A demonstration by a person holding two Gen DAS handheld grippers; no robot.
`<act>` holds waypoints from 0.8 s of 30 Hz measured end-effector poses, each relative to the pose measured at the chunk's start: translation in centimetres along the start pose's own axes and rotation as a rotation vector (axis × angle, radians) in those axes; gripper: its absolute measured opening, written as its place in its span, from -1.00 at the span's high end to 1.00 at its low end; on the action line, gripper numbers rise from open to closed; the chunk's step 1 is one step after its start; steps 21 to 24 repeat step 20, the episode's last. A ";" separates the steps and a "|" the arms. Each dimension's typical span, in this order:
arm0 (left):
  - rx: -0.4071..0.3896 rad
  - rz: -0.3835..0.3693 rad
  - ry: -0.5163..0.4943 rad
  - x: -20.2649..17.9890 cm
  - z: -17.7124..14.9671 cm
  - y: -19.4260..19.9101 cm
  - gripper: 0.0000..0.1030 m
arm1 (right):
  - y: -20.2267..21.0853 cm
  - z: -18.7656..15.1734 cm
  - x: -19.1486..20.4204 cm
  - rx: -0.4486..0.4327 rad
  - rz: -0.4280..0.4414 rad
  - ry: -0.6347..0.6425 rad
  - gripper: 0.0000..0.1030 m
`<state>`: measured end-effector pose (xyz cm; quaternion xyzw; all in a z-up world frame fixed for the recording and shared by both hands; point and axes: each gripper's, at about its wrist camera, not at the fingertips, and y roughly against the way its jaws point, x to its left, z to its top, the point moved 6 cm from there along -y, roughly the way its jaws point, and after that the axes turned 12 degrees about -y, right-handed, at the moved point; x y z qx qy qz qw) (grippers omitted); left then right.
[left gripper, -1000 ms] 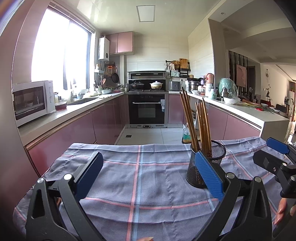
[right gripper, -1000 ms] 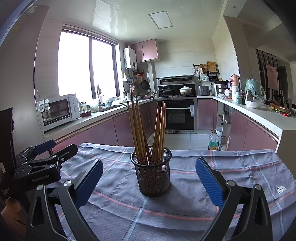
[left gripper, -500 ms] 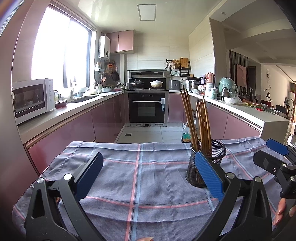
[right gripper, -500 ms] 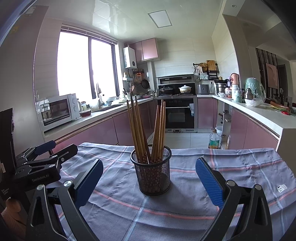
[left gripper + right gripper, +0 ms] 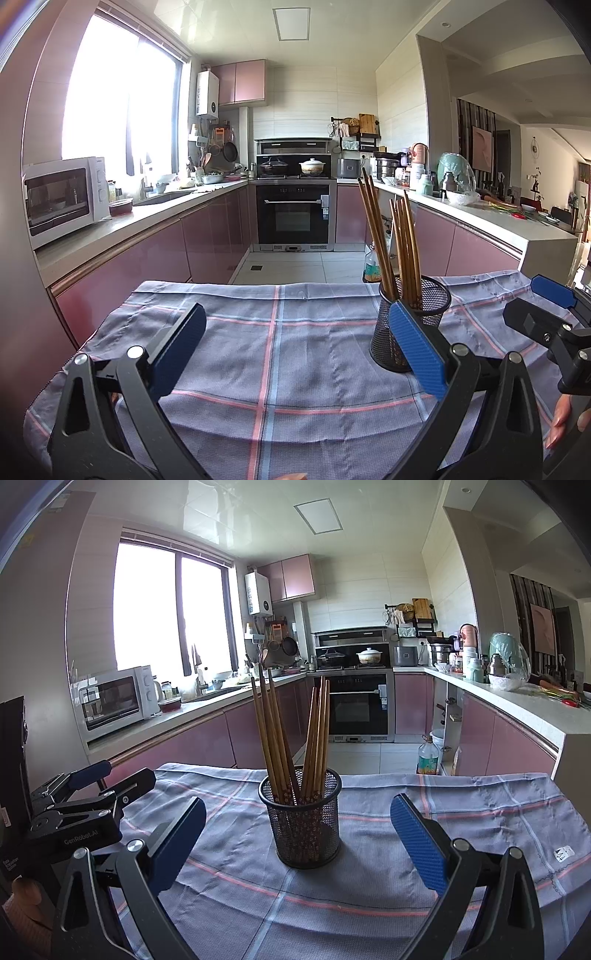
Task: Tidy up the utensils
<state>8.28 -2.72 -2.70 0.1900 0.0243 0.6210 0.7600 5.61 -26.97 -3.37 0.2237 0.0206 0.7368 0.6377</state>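
Observation:
A black mesh holder (image 5: 303,818) stands upright on the checked cloth and holds several brown wooden chopsticks (image 5: 291,734). In the right wrist view it sits straight ahead, centred between the blue pads of my right gripper (image 5: 297,840), which is open and empty. From the left wrist view the same holder (image 5: 408,325) is at the right, partly hidden behind one blue pad (image 5: 415,349), with its chopsticks (image 5: 391,236) leaning apart. My left gripper (image 5: 295,349) is open, holding nothing, over bare cloth left of the holder.
The grey-blue checked cloth (image 5: 273,369) covers the table; its far edge drops to the kitchen floor. Pink cabinets and counters run along both sides, with a microwave (image 5: 62,197) at left, an oven (image 5: 295,216) straight behind, and an oil bottle (image 5: 428,757) on the floor.
Nearly nothing moved. The left wrist view has drifted slightly; both grippers stay open and the holder stands where it was.

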 end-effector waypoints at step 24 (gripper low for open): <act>0.353 -0.063 0.019 -0.7 -5.1 -7.6 -0.90 | -3.8 -1.5 -4.4 0.197 -0.158 0.000 -0.88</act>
